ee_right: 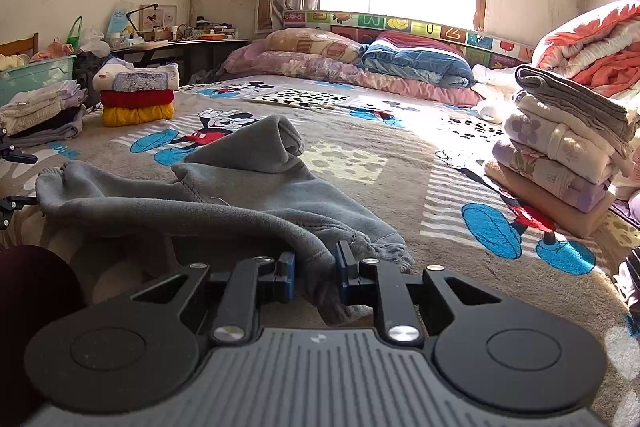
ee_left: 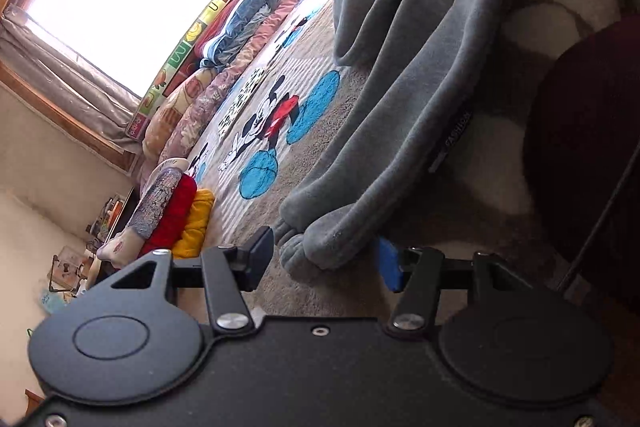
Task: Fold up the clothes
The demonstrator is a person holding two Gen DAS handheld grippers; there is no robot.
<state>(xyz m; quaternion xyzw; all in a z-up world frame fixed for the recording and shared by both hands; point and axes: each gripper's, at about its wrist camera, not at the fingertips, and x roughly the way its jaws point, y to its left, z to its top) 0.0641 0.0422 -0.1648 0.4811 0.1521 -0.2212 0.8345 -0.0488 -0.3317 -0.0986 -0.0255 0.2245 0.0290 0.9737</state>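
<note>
Grey fleece garment spread on the cartoon-print blanket, one end clamped by the right gripper, the left gripper open around its bunched far end; closing there risks a partial, slipping grip.

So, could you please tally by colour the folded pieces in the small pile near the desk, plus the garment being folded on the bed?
Grey garment, spread on the bed: 1
White piece with a sparkly blue patch, top of the pile: 1
Red piece, middle: 1
Yellow piece, bottom: 1
Total: 4
</note>
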